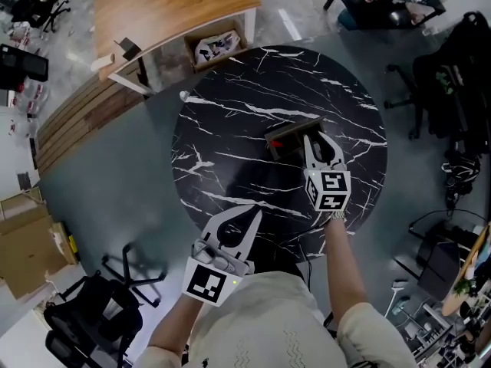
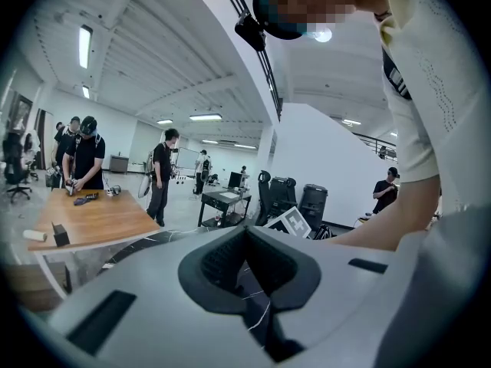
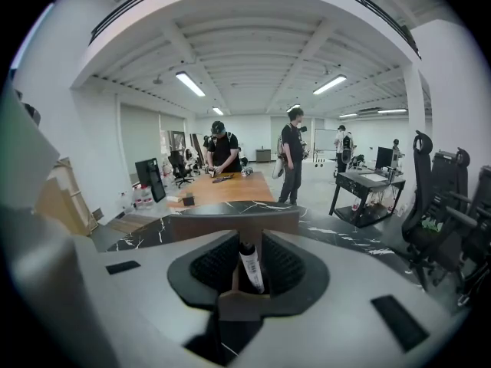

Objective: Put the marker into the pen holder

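The pen holder (image 1: 290,133) is a dark brown box near the middle of the round black marble table (image 1: 222,113). In the right gripper view it fills the space just ahead of the jaws as a brown wall (image 3: 230,221). My right gripper (image 1: 311,142) reaches the holder's near right side and is shut on the marker (image 3: 250,265), a dark pen with a white label that stands upright between the pads. Something red (image 1: 276,142) shows at the holder's front. My left gripper (image 1: 247,215) hovers at the table's near edge, shut and holding nothing (image 2: 247,236).
A wooden desk (image 1: 165,10) stands beyond the table's far left, with a box of items (image 1: 215,48) under it. Office chairs (image 1: 115,297) sit at the near left and right. Several people stand at the wooden desk (image 3: 222,186) in the room behind.
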Demonstrator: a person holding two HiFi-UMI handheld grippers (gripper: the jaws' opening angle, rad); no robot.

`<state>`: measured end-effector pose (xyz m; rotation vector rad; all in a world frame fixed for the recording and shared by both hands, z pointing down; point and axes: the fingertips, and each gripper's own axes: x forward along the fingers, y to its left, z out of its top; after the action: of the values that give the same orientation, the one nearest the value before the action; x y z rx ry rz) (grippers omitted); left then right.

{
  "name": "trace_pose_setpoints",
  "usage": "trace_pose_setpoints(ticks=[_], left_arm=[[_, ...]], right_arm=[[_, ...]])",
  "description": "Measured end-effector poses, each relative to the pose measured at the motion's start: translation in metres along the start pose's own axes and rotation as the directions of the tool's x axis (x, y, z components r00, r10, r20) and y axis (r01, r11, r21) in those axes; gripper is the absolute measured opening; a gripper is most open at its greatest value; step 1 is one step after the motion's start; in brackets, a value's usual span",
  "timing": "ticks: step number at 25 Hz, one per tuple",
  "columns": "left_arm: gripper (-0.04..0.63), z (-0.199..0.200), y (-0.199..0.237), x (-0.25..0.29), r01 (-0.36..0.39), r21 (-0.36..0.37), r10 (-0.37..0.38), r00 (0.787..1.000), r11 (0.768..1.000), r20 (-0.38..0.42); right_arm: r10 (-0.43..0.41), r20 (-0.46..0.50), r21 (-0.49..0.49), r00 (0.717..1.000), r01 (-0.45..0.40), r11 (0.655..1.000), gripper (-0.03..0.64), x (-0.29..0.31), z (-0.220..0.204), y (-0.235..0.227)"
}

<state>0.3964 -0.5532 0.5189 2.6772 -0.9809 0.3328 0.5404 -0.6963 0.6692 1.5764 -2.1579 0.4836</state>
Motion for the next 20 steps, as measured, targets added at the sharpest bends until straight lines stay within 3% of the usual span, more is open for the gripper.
trace_pose_setpoints(ticks=[2, 3, 6, 9, 20], left_arm=[[0.012, 0.009, 0.003, 0.002, -0.047, -0.122, 0.057, 0.995, 0.991, 0.079], [0.012, 0.010, 0.003, 0.002, -0.052, -0.138, 0.065, 0.994, 0.989, 0.089], [0.012, 0.007, -0.001, 0.000, -0.023, -0.061, 0.026, 0.998, 0.998, 0.050], [0.012, 0.015, 0.000, -0.003, -0.043, -0.115, 0.055, 0.993, 0.992, 0.105], [0.012, 0.030, -0.021, -0.004, 0.023, -0.078, -0.012, 0.990, 0.997, 0.144]], right_arm=[[-0.004, 0.007, -0.007, 1.000, 0.004, 1.000, 0.083, -0.003, 0.002, 0.000], [-0.006, 0.015, -0.010, 1.000, 0.006, 1.000, 0.083, -0.006, 0.005, -0.001], [-0.026, 0.065, -0.013, 0.998, 0.027, 1.000, 0.083, -0.017, 0.021, -0.002], [-0.032, 0.122, -0.010, 0.992, 0.033, 0.999, 0.083, -0.034, 0.041, 0.000], [0.047, 0.270, -0.026, 0.962, -0.041, 0.999, 0.017, -0.110, 0.086, 0.019]])
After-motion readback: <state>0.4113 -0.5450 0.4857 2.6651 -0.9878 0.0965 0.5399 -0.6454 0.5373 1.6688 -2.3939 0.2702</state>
